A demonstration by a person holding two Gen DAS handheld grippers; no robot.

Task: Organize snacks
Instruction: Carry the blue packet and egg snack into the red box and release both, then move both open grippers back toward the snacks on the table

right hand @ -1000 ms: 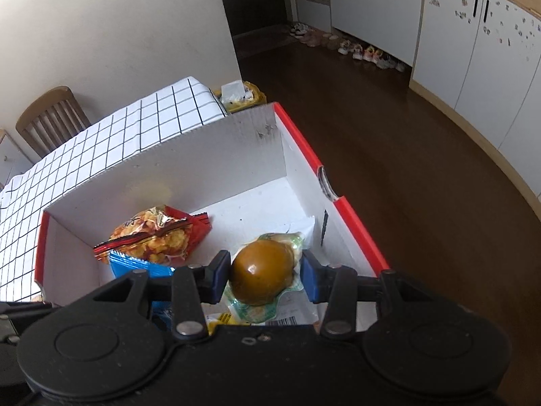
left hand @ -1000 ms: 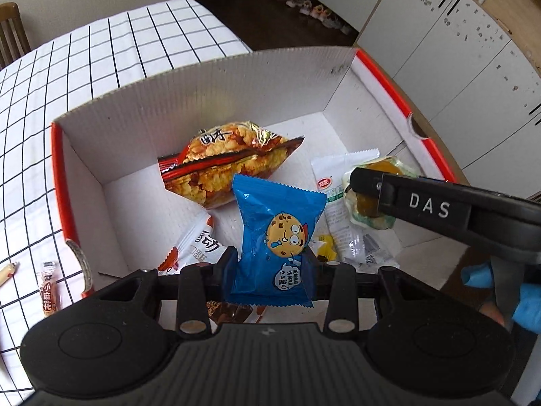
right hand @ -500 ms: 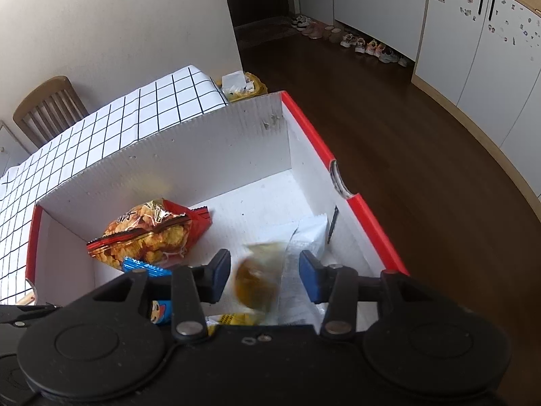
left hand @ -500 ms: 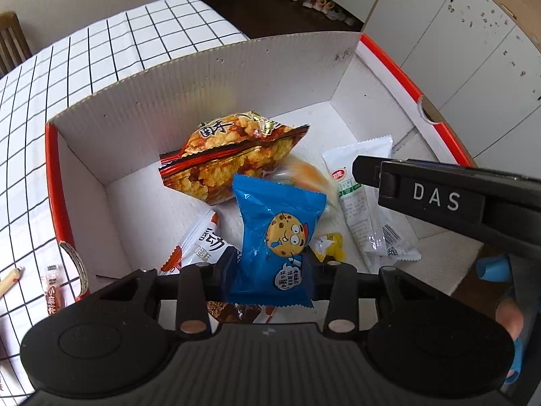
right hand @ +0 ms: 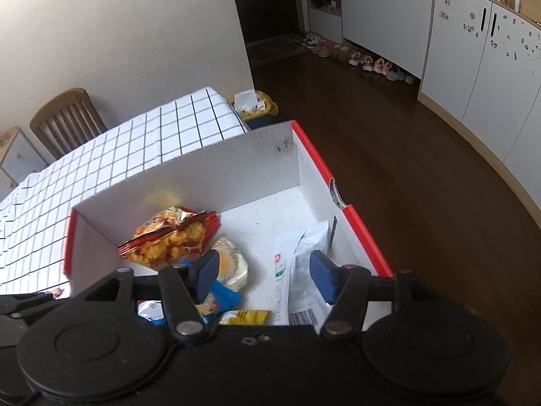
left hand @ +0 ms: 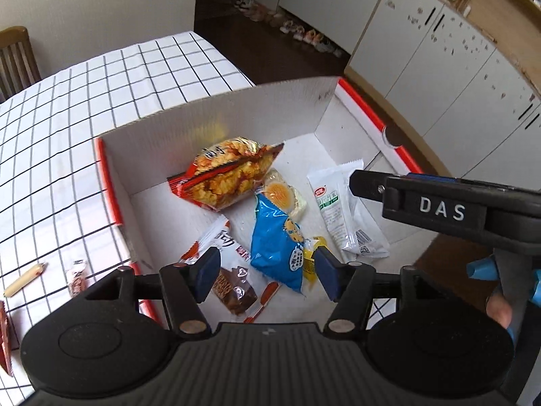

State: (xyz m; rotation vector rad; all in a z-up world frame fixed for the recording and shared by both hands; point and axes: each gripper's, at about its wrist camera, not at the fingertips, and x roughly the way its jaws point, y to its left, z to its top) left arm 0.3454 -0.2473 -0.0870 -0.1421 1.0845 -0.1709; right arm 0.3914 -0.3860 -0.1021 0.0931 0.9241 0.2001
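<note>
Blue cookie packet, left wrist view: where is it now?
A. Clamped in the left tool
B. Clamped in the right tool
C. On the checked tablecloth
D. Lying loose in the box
D: the blue cookie packet lies on the floor of the box, between the wide-open fingers of the left tool, touching neither.

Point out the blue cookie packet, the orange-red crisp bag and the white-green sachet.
Blue cookie packet (left hand: pixel 277 247), left wrist view, packet middle.
Orange-red crisp bag (left hand: pixel 226 176), left wrist view, bag front.
White-green sachet (left hand: pixel 333 203), left wrist view, green label.

Wooden chair (right hand: pixel 64 118) behind table; shoes (right hand: pixel 372 62) along cabinets (right hand: pixel 473 67).
</note>
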